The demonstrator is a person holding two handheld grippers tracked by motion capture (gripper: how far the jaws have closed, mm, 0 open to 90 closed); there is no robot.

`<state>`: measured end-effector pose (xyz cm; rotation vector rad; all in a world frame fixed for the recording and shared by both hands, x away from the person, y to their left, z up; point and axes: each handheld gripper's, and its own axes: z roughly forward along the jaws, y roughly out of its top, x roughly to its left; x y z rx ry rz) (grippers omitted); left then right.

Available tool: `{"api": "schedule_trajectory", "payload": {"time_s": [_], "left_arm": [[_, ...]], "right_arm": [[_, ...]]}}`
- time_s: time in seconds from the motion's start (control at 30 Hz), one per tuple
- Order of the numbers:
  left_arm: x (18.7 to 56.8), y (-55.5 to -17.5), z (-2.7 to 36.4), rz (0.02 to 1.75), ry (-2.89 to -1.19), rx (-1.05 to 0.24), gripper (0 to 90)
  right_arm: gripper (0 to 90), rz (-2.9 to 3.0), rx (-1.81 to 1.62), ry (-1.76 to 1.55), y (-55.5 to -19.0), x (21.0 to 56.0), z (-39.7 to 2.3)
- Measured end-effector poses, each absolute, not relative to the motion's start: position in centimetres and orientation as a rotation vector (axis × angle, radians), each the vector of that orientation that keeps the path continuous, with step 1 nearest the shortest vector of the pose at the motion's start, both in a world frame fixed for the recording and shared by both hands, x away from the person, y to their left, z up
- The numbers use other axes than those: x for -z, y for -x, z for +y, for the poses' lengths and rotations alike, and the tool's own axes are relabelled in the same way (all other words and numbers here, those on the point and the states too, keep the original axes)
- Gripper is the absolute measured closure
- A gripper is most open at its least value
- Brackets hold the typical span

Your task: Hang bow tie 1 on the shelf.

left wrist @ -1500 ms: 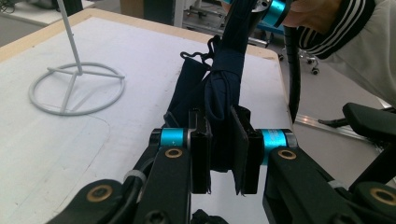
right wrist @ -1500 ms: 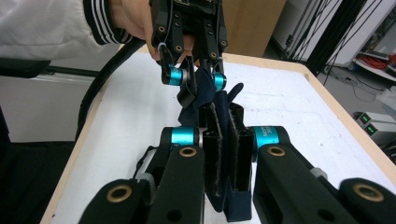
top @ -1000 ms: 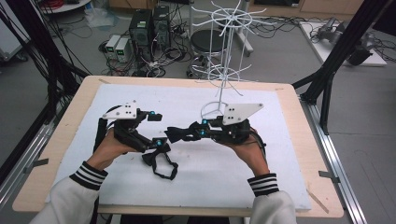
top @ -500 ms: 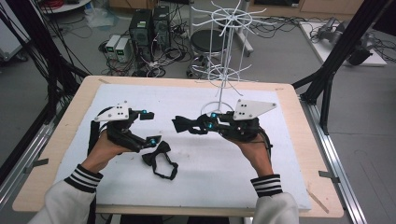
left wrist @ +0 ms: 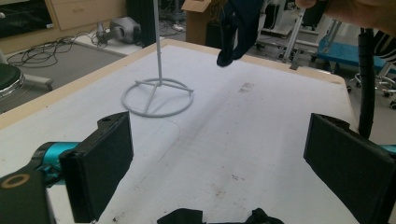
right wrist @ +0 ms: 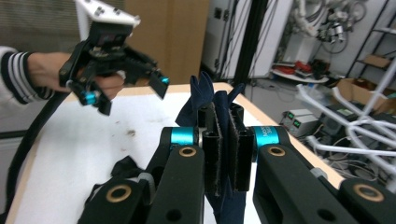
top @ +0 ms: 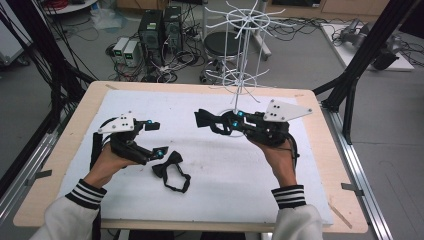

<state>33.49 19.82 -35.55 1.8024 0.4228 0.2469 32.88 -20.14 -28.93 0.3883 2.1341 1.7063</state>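
Dark navy fabric (right wrist: 219, 105) hangs crumpled and limp, pinched in your right claw (right wrist: 223, 149); your left claw (left wrist: 224, 163) stands apart above the black bow tie (top: 170, 170) on the desk (top: 310, 210).

this is a robotics lab or research workshop. the work table (top: 320, 150) is a plywood board topped with a white sheet, framed by aluminium rails (top: 357, 170) and black struts (top: 370, 55). on the grey floor behind it stand computer towers (top: 160, 30) and small power boxes (top: 126, 51) amid tangled cables (top: 295, 27). the right gripper view shows shelving (right wrist: 373, 56) loaded with equipment, and the left gripper view shows a cardboard box (left wrist: 198, 18) and wooden drawers (left wrist: 84, 11).
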Motion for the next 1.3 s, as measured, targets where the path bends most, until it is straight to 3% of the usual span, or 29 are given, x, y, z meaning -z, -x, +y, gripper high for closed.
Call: {"api": "schedule_trajectory", "payload": {"time_s": [0.6, 1.3], "left_arm": [[35.7, -33.2, 20.6, 0.414, -1.792, -0.264, 8.8], [36.1, -32.8, 21.8, 0.429, -1.787, -0.280, 8.9]], "right_arm": [[86.5, 2.008, -1.689, -0.517, -34.1, 27.3, -21.8], [86.0, 1.979, -1.607, -0.660, -36.5, 28.2, -21.5]]}}
